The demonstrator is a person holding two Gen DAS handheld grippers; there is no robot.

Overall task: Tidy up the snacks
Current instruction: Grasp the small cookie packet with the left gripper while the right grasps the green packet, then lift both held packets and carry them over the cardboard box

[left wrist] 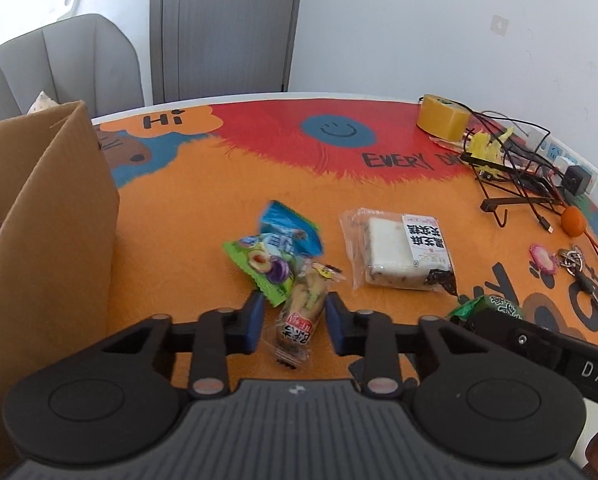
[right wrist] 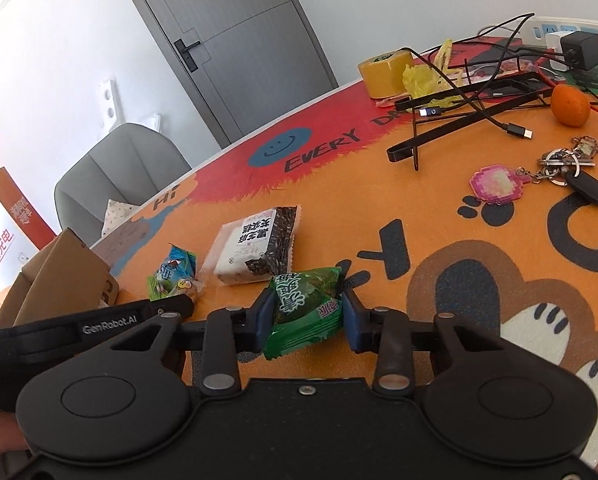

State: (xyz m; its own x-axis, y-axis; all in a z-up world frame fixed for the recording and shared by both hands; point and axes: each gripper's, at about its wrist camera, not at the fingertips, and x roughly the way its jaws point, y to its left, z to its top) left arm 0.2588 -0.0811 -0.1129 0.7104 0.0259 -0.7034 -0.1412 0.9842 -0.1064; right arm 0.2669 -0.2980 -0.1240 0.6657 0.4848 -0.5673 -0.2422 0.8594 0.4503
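Observation:
My left gripper [left wrist: 295, 316] straddles a clear-wrapped sausage snack [left wrist: 299, 316] that lies on the table; its pads stand beside the pack with small gaps. Just beyond lie a green fruit-print packet [left wrist: 261, 266] and a blue packet [left wrist: 291, 228]. A white rice-cake pack with black label [left wrist: 399, 254] lies to the right, also in the right wrist view [right wrist: 255, 246]. My right gripper [right wrist: 307, 312] is shut on a dark green snack packet [right wrist: 305, 308]; it shows in the left wrist view [left wrist: 487, 306]. A cardboard box [left wrist: 39, 216] stands at the left.
At the table's far right are a yellow tape roll [left wrist: 443, 116], a black wire stand with cables [left wrist: 511, 184], a power strip [right wrist: 571, 36], an orange [right wrist: 570, 105] and keys with a pink charm [right wrist: 499, 182]. A grey chair [left wrist: 63, 68] stands behind the box.

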